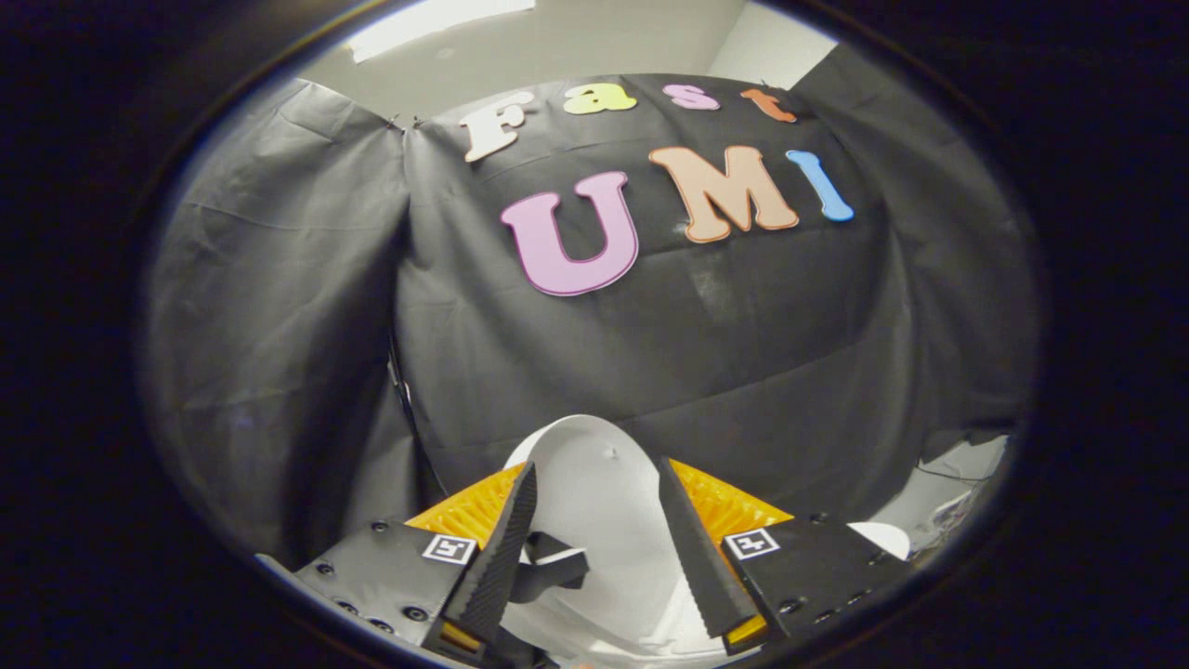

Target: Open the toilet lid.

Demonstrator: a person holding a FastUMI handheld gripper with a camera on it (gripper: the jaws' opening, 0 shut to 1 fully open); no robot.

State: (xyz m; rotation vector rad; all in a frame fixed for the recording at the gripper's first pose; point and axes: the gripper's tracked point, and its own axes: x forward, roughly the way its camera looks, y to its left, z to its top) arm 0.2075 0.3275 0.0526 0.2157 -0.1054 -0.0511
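The white toilet lid (594,502) is tipped up, its rounded far edge rising against the black cloth. It lies in the gap between my two fingers and spans the full width of that gap. My gripper (597,467) stands open, with one finger (506,548) along the lid's left edge and the other along its right edge. Whether the fingers touch the lid's edges I cannot tell. The lid's near end is hidden under the gripper body.
Black cloth walls (725,353) close the booth just behind the lid and on the left. A white rounded piece (882,537) shows beside the right finger mount. Pale floor or wall with a cable (957,483) lies at the far right.
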